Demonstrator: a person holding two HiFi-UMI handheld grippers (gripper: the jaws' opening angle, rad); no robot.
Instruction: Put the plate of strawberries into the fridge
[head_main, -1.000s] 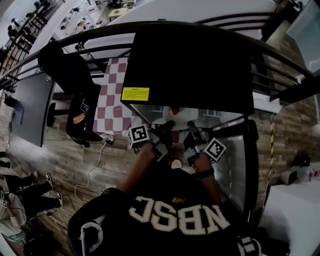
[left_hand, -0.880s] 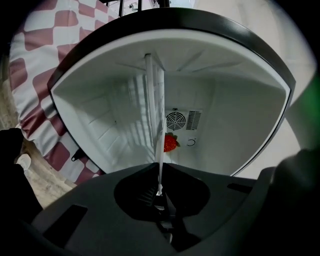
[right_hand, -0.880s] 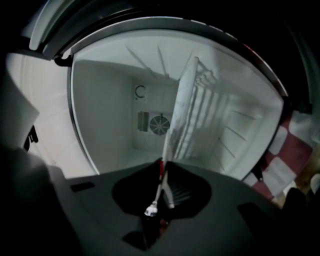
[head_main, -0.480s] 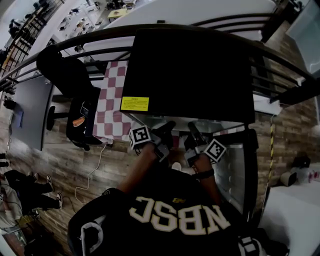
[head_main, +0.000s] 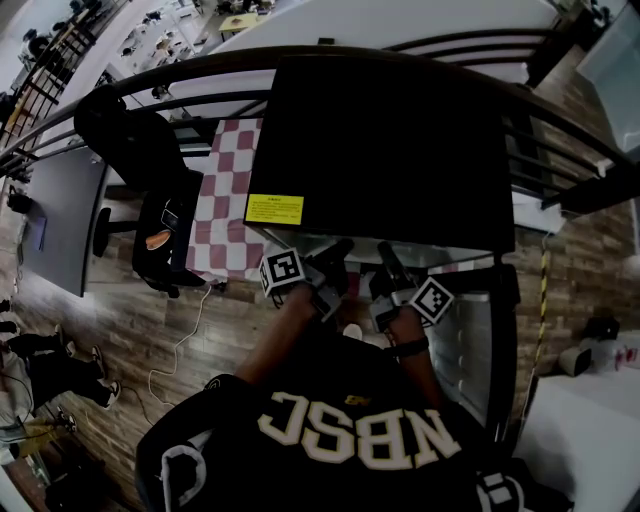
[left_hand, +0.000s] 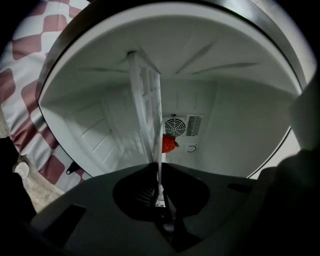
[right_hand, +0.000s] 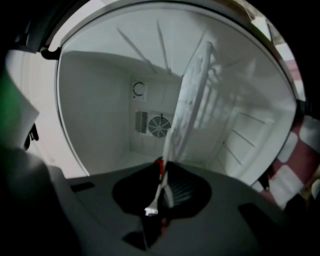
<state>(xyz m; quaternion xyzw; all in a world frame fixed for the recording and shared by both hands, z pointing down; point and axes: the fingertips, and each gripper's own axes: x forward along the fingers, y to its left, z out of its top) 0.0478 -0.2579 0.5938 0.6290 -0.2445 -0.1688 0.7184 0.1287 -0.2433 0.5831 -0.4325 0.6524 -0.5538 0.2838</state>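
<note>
Tools (left_hand: 159, 169) (right_hand: 162, 169) gripping plate (left_hand: 147, 100), white fridge (left_hand: 240, 125), wooden floor (head_main: 130, 320)

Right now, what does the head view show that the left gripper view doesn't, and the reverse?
Head view only: the fridge's black top with its yellow sticker, a chair, and the marker cubes on the left gripper and right gripper. Left gripper view only: the fan at the fridge's back, a strawberry, and the plate edge-on, clamped between the jaws. Both: the checkered cloth.

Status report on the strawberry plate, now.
Left claw, right claw shut on plate rim. Plate at open fridge mouth, strawberry aboard. Wire shelf straight ahead, close to plate's line.
</note>
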